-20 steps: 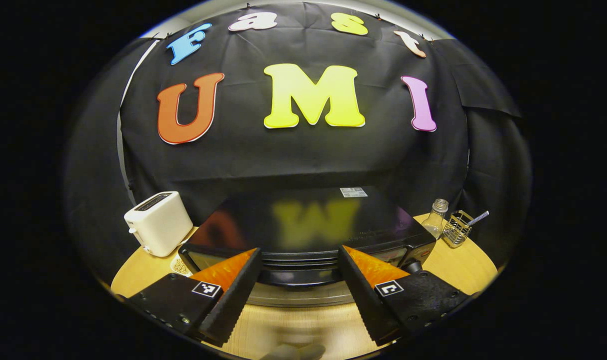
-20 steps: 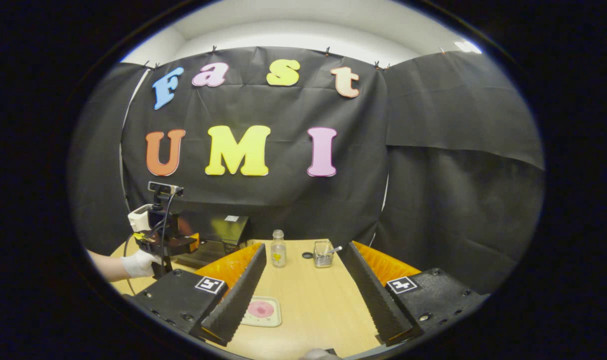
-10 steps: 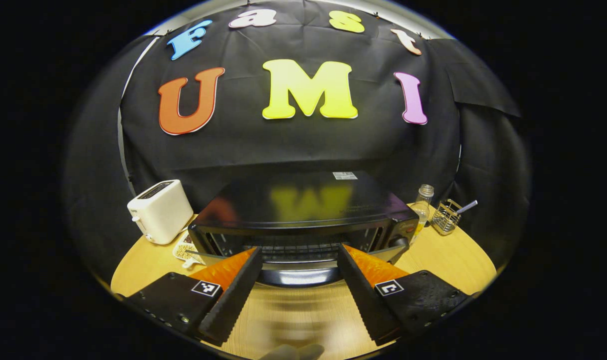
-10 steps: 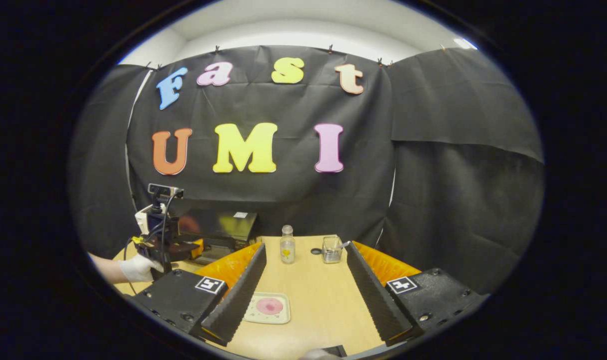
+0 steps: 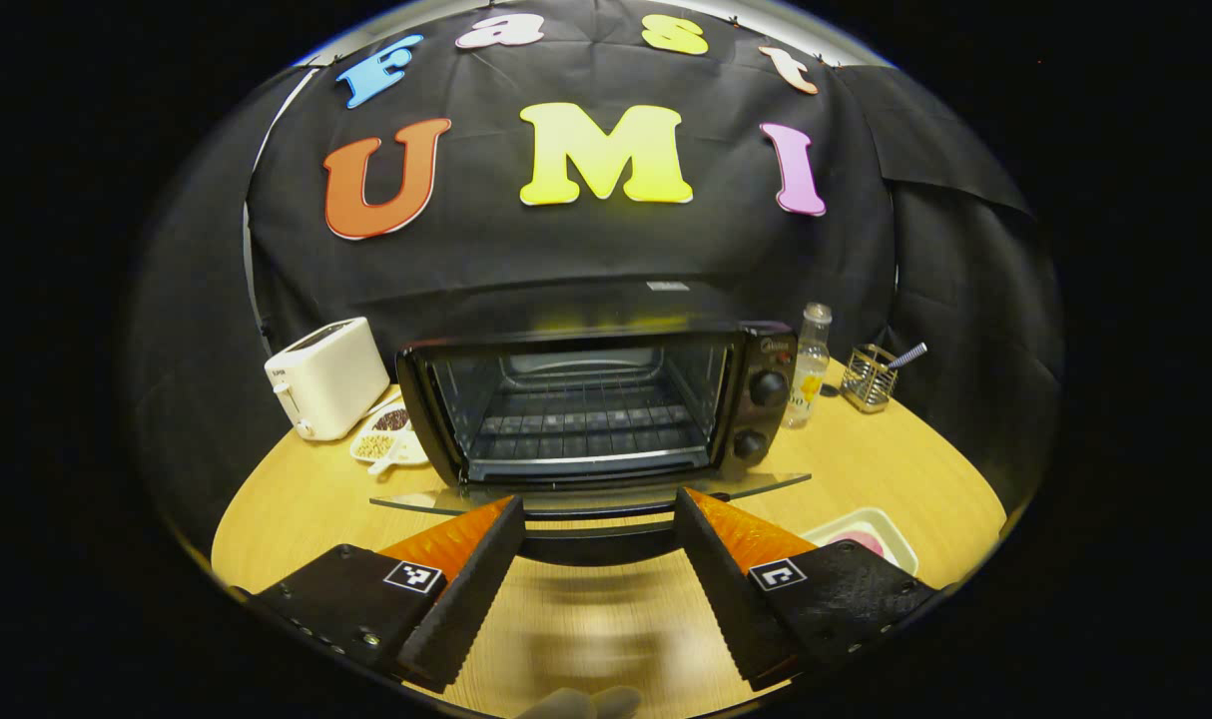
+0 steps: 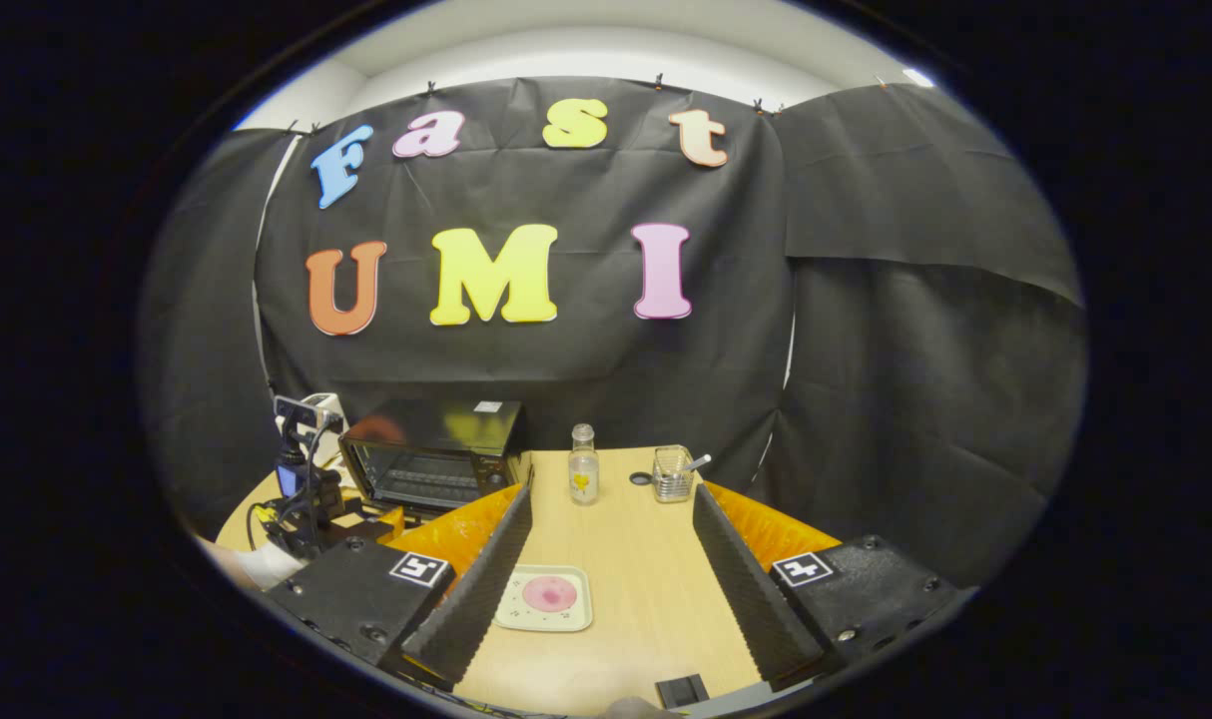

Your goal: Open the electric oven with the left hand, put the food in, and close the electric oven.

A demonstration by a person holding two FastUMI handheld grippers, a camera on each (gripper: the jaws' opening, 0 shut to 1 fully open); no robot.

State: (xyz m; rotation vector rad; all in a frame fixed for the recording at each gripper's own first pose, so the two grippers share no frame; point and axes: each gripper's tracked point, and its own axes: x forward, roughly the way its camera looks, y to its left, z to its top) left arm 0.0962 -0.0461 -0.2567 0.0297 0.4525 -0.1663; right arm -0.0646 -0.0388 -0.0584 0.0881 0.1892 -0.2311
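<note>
Since a second ago the oven door (image 5: 586, 496) has swung down flat. We hold both grippers wide and empty; the food tray (image 6: 544, 599) lies straight ahead between our right gripper (image 6: 606, 569) fingers, near the table's front edge.

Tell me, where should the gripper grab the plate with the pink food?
Probably the plate rim. It lies flat and shallow on the table, between the open right gripper fingers. Come from above, pinching the near edge, clear of the food in its middle.
</note>
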